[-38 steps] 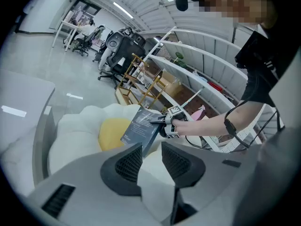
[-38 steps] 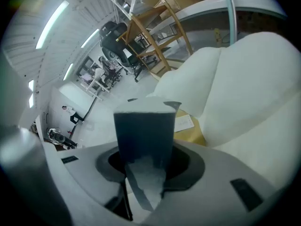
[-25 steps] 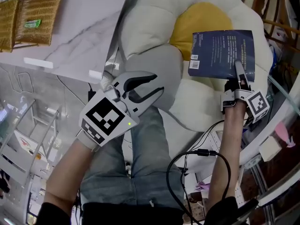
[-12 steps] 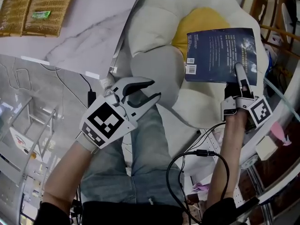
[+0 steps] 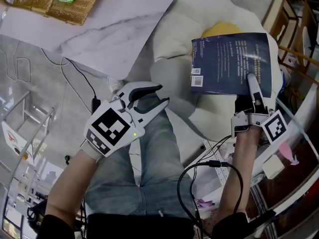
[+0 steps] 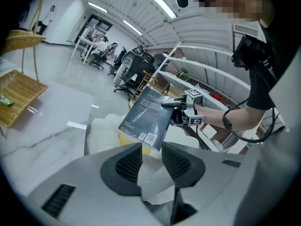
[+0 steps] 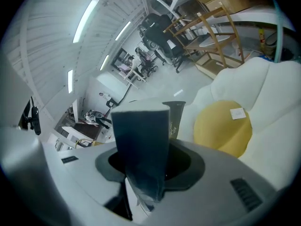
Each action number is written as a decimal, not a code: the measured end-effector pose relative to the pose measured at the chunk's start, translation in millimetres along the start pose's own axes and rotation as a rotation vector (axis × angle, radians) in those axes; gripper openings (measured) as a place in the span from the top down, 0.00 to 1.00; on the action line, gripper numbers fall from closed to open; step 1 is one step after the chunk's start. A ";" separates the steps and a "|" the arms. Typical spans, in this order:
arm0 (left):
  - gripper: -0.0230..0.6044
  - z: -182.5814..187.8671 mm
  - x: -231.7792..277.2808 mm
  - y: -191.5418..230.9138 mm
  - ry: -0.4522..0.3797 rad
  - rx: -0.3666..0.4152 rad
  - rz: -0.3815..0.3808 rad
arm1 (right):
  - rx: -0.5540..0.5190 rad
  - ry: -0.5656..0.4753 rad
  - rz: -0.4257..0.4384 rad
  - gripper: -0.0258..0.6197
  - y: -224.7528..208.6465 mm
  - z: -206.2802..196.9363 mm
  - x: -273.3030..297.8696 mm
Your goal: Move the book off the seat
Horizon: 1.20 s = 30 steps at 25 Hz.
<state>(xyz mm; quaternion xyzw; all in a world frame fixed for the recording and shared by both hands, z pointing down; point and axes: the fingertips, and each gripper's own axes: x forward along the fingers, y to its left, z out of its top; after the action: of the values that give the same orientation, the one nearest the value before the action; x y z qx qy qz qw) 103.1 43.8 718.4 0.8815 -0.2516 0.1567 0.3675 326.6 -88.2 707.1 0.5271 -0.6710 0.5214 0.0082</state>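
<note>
A dark blue book (image 5: 229, 63) hangs above the white flower-shaped seat cushion (image 5: 174, 49), hiding most of its yellow centre (image 5: 219, 30). My right gripper (image 5: 250, 81) is shut on the book's near edge. In the right gripper view the book (image 7: 141, 135) stands up between the jaws, with the yellow centre (image 7: 223, 126) beyond. The left gripper view shows the book (image 6: 146, 114) tilted in the air, clear of the cushion (image 6: 101, 128). My left gripper (image 5: 154, 96) is open and empty over my lap, apart from the book.
A marble table (image 5: 124, 19) with a wicker basket (image 5: 55, 1) lies at the upper left. A wooden rack (image 5: 294, 24) stands right of the seat. Black cables (image 5: 209, 168) loop near my right forearm. My jeans-clad legs (image 5: 149, 168) fill the lower middle.
The book has come up off the cushion and shifted a little left in my right gripper's hold. My left gripper has stayed over my lap, still open.
</note>
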 end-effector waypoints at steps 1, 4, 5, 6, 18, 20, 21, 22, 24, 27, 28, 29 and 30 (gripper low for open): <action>0.79 -1.6 6.4 2.8 0.001 0.007 -0.021 | 0.005 -0.016 -0.010 0.69 -4.1 0.6 -3.5; 0.79 -9.8 3.1 17.9 -0.013 -0.011 -0.027 | -0.006 0.001 -0.005 0.69 8.9 -5.1 9.6; 0.79 -12.6 -1.7 22.0 -0.021 -0.021 -0.018 | -0.015 0.015 0.005 0.69 17.6 -7.3 15.7; 0.79 -14.9 -6.0 24.5 -0.030 -0.030 -0.005 | -0.023 0.028 0.020 0.69 26.0 -8.9 20.5; 0.79 -38.2 -12.2 16.8 -0.131 -0.063 0.160 | -0.085 0.154 0.220 0.69 69.4 -31.1 45.6; 0.79 -36.3 -2.4 20.1 -0.129 -0.062 0.148 | -0.078 0.151 0.216 0.69 65.3 -28.8 49.3; 0.79 -34.2 1.8 22.0 -0.120 -0.053 0.115 | -0.066 0.130 0.195 0.69 62.9 -27.6 46.1; 0.79 -30.7 4.0 24.2 -0.111 -0.040 0.059 | -0.054 0.093 0.156 0.69 63.1 -26.8 39.0; 0.79 -20.1 1.8 30.0 -0.117 -0.005 -0.091 | -0.051 -0.009 0.050 0.69 76.4 -25.6 19.5; 0.79 -6.6 -8.8 36.1 -0.178 0.027 -0.227 | -0.099 -0.102 -0.036 0.69 109.4 -27.0 5.8; 0.79 -4.1 -9.6 36.5 -0.201 0.026 -0.220 | -0.116 -0.097 -0.024 0.69 116.2 -26.4 9.2; 0.79 -2.8 -9.2 35.7 -0.219 0.022 -0.196 | -0.126 -0.081 0.001 0.69 120.2 -25.6 13.8; 0.79 -2.9 -8.4 32.5 -0.231 0.019 -0.172 | -0.129 -0.066 0.025 0.69 121.8 -25.9 15.5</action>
<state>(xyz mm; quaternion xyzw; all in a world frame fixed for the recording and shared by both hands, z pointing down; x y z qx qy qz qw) 77.7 29.0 735.0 0.9154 -0.2141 0.0242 0.3399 218.5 -92.8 643.4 0.5340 -0.7096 0.4595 0.0132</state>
